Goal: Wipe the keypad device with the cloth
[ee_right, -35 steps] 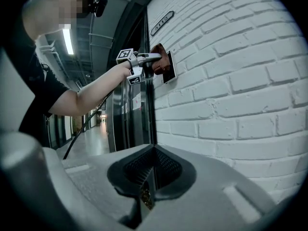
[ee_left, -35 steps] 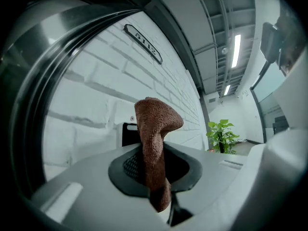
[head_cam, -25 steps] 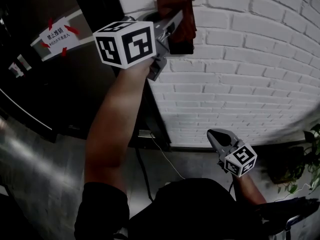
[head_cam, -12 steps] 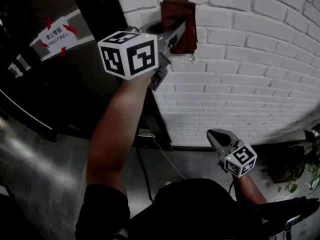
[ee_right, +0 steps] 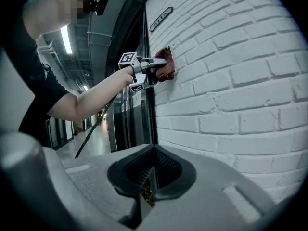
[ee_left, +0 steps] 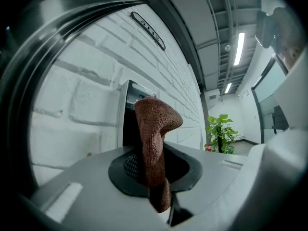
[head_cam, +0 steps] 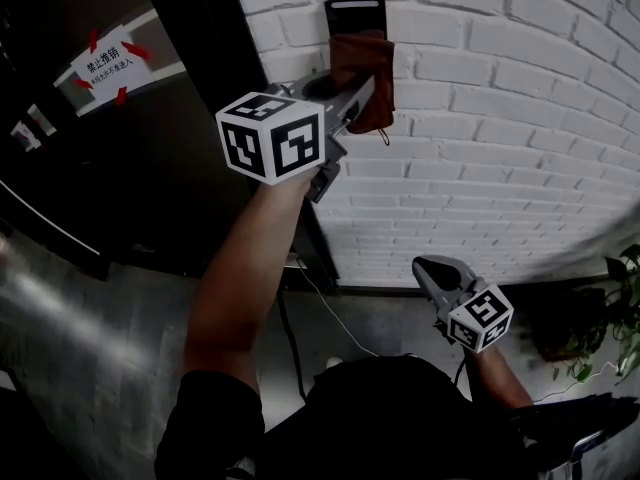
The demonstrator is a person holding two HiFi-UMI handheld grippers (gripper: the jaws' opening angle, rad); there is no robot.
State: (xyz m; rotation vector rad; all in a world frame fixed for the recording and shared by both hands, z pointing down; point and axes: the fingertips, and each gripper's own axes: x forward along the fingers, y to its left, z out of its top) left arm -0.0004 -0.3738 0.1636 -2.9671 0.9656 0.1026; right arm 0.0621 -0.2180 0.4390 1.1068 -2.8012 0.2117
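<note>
The dark keypad device (head_cam: pixel 355 13) is mounted high on the white brick wall (head_cam: pixel 500 118). A brown cloth (head_cam: pixel 362 73) hangs over its lower part, and my left gripper (head_cam: pixel 358 96) is shut on it, arm raised. In the left gripper view the cloth (ee_left: pixel 153 138) stands up from between the closed jaws, folded over in front of the keypad (ee_left: pixel 128 114). My right gripper (head_cam: pixel 432 271) hangs low by the wall's base, shut on nothing. The right gripper view shows its closed jaws (ee_right: pixel 147 177) and, far off, the cloth (ee_right: pixel 167 67) against the wall.
A dark door with a white sign (head_cam: pixel 105 63) stands left of the keypad. A thin cable (head_cam: pixel 325 313) runs across the grey floor below. A potted plant (head_cam: pixel 622 313) sits at the far right by the wall.
My left gripper has dragged the cloth down over the keypad, so the device's dark top part now shows above it. The right gripper has stayed put.
</note>
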